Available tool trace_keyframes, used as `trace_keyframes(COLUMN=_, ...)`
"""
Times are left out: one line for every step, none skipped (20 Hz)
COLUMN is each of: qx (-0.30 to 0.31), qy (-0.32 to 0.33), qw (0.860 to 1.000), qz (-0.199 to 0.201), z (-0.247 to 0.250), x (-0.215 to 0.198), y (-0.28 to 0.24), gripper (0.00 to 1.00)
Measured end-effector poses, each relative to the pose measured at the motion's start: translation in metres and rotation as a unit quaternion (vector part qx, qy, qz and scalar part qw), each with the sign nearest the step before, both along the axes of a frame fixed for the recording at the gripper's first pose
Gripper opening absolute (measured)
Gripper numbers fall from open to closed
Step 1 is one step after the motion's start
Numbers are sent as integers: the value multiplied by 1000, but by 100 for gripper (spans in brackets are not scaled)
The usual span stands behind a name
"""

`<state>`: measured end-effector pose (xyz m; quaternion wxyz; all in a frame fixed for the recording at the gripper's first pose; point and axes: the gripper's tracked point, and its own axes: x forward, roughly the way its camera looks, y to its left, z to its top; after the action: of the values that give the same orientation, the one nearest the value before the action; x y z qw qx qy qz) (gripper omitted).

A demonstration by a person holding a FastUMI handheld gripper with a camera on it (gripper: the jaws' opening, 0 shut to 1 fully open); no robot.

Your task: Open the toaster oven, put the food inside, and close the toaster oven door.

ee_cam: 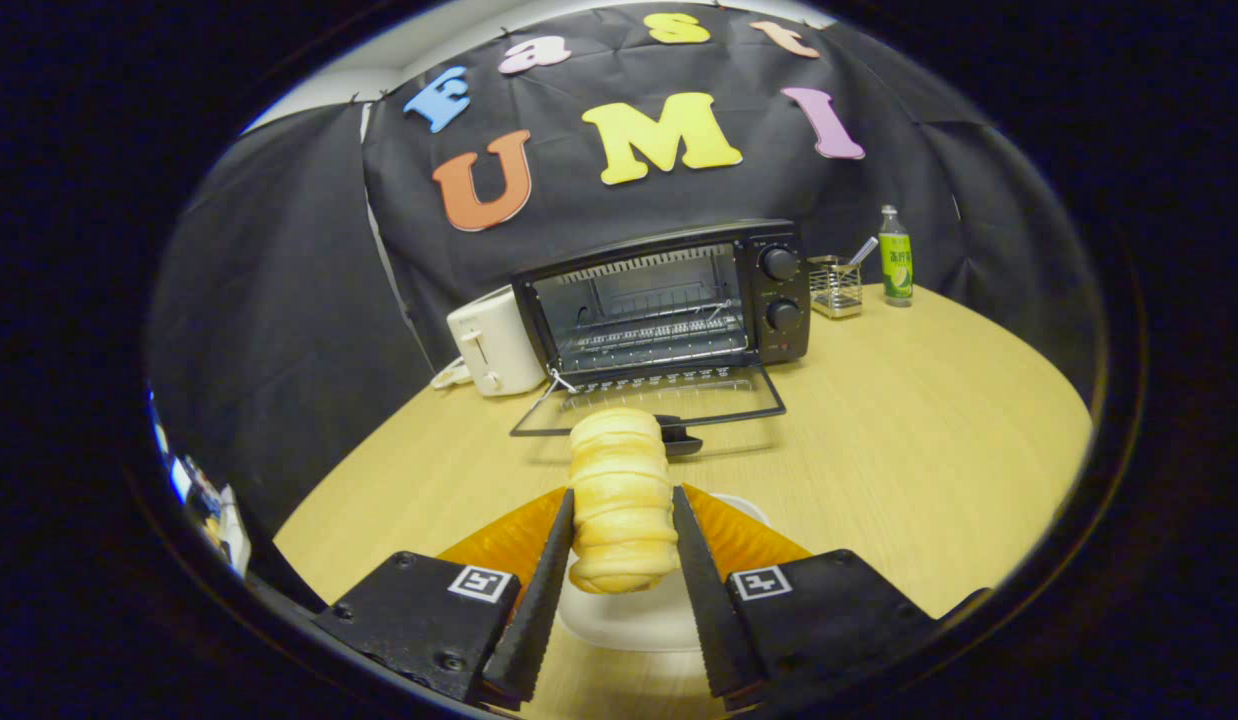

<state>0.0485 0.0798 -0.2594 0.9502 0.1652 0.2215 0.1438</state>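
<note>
Our tongs [623,535] gripped the pale ridged bread roll [622,495] above its white plate [629,615], facing the open black toaster oven [669,300].

I can read almost no text here. My hand-held gripper [623,525], its fingers pressed on either side of the bread roll [622,500], carries two small square black-and-white coded markers, one on each finger block; they are patterns, not letters. The toaster oven [669,300] has small pale markings beside its two knobs [780,290], too small to make out. The green bottle [895,258] on the surface [929,420] bears a label with a picture and some print, also too small to read. The white toaster [491,345] shows no legible marking.
</note>
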Motion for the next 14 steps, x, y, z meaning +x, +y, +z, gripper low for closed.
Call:
trace_keyframes(qx=35, qy=0, qw=999, qz=0, z=6, x=4, y=4, gripper=66)
trace_keyframes(qx=65, qy=1, qw=998, qz=-2, z=12, x=8, y=7, gripper=66)
trace_keyframes(qx=90, qy=2, qw=996, qz=-3, z=16, x=11, y=8, gripper=66)
trace_keyframes(qx=110, qy=4, qw=994, qz=-4, z=19, x=16, y=10, gripper=66)
trace_keyframes(qx=125, qy=8, qw=992, qz=-7, z=21, x=21, y=11, gripper=66)
trace_keyframes(qx=139, qy=11, qw=990, qz=-10, z=23, x=28, y=13, gripper=66)
trace_keyframes(qx=153, qy=13, qw=988, qz=-9, z=25, x=34, y=17, gripper=66)
trace_keyframes(qx=165, qy=16, qw=986, qz=-7, z=28, x=41, y=22, gripper=66)
trace_keyframes(qx=175, qy=20, qw=984, qz=-3, z=29, x=47, y=26, gripper=66)
trace_keyframes(qx=182, qy=25, qw=983, qz=0, z=30, x=54, y=30, gripper=66)
trace_keyframes(qx=180, qy=33, qw=983, qz=1, z=27, x=61, y=32, gripper=66)
trace_keyframes(qx=177, qy=39, qw=983, qz=-2, z=26, x=67, y=30, gripper=66)
trace_keyframes(qx=181, qy=39, qw=983, qz=-8, z=27, x=76, y=29, gripper=66)
trace_keyframes(qx=185, qy=38, qw=982, qz=-16, z=30, x=85, y=27, gripper=66)
